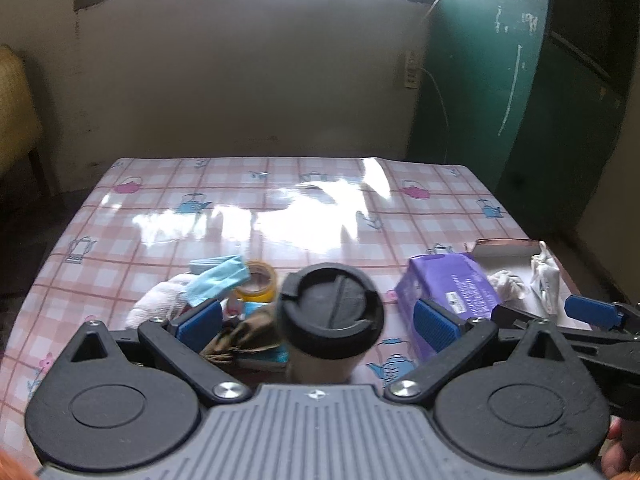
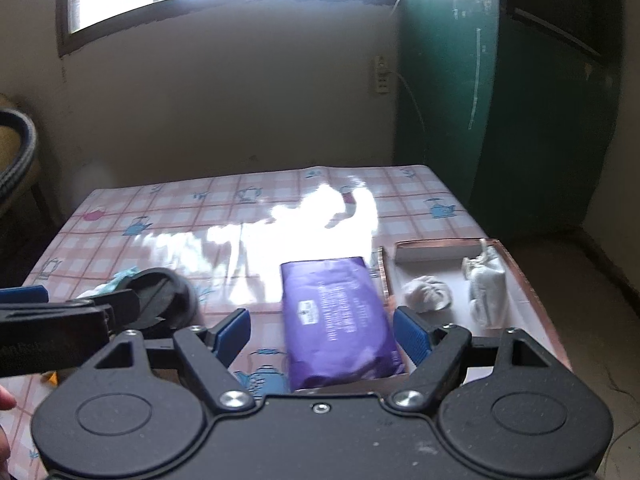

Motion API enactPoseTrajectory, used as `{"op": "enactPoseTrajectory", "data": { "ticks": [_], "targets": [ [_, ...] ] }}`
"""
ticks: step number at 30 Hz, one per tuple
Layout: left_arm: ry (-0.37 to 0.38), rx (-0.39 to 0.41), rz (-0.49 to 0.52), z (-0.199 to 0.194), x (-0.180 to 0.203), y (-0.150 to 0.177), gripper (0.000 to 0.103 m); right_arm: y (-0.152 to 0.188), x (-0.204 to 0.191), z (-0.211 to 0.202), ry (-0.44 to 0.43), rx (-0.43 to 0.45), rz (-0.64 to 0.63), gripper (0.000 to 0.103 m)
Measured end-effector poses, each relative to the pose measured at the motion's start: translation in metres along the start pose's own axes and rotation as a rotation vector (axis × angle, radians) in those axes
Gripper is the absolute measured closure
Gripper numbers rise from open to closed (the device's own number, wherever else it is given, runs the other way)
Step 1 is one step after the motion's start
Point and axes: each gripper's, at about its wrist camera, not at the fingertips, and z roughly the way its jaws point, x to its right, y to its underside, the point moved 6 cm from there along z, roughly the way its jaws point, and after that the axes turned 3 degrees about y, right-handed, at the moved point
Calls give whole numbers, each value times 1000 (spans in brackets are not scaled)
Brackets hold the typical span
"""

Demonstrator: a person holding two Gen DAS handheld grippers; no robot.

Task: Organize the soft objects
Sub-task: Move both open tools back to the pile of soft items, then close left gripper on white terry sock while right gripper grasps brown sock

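Observation:
My left gripper point(image 1: 318, 322) is open, its blue pads on either side of a paper cup with a black lid point(image 1: 330, 312); no contact shows. Left of it lie a blue face mask point(image 1: 218, 280), a white cloth point(image 1: 160, 304), a yellow tape roll point(image 1: 260, 282) and brownish clutter point(image 1: 244, 340). My right gripper point(image 2: 326, 334) is open around a purple soft pack point(image 2: 334, 316), which leans on the edge of a shallow cardboard tray point(image 2: 532, 292). The tray holds a white cloth ball point(image 2: 426, 298) and a white folded cloth point(image 2: 486, 294). The pack also shows in the left wrist view point(image 1: 452, 288).
The table wears a glossy pink checked cloth with teapot prints point(image 1: 240, 216), with window glare across the middle. The tray overhangs the table's right edge. A green cabinet point(image 2: 500, 100) stands at the back right, a chair point(image 1: 12, 112) at the left.

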Motion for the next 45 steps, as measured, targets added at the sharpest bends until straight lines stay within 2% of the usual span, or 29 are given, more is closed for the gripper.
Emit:
{"op": "enactPoseTrajectory", "data": {
  "ticks": [12, 16, 18, 19, 22, 25, 30, 34, 38, 40, 43, 45],
  "targets": [
    [-22, 9, -54, -18, -61, 9, 0, 7, -65, -3, -82, -10, -75, 11],
    [-14, 17, -65, -26, -79, 11, 0, 12, -100, -7, -171, -9, -125, 11],
    [-31, 25, -67, -29, -88, 12, 0, 13, -109, -10, -125, 25, -122, 11],
    [-41, 27, -72, -31, -95, 12, 0, 15, -112, -11, -136, 31, -117, 11],
    [-65, 27, -103, -33, -117, 15, 0, 24, -125, -9, -266, -10, -120, 11],
    [-119, 14, -125, -34, -141, 21, 0, 42, -144, -5, -351, -42, -160, 11],
    [-188, -23, -180, -28, -177, 37, 0, 76, -184, 11, -437, -118, -256, 11],
    [-206, -44, -208, -26, -193, 48, 0, 96, -211, 31, -483, -170, -256, 11],
    [-215, -59, -233, -24, -204, 56, 0, 98, -224, 57, -468, -170, -208, 12],
    [-209, -65, -239, -21, -208, 57, 0, 92, -216, 67, -406, -165, -157, 13],
    [-209, -73, -237, -14, -210, 60, 0, 83, -201, 75, -364, -137, -37, 13],
    [-199, -80, -245, -7, -210, 62, 0, 82, -196, 82, -317, -138, -20, 13]
  ]
}}
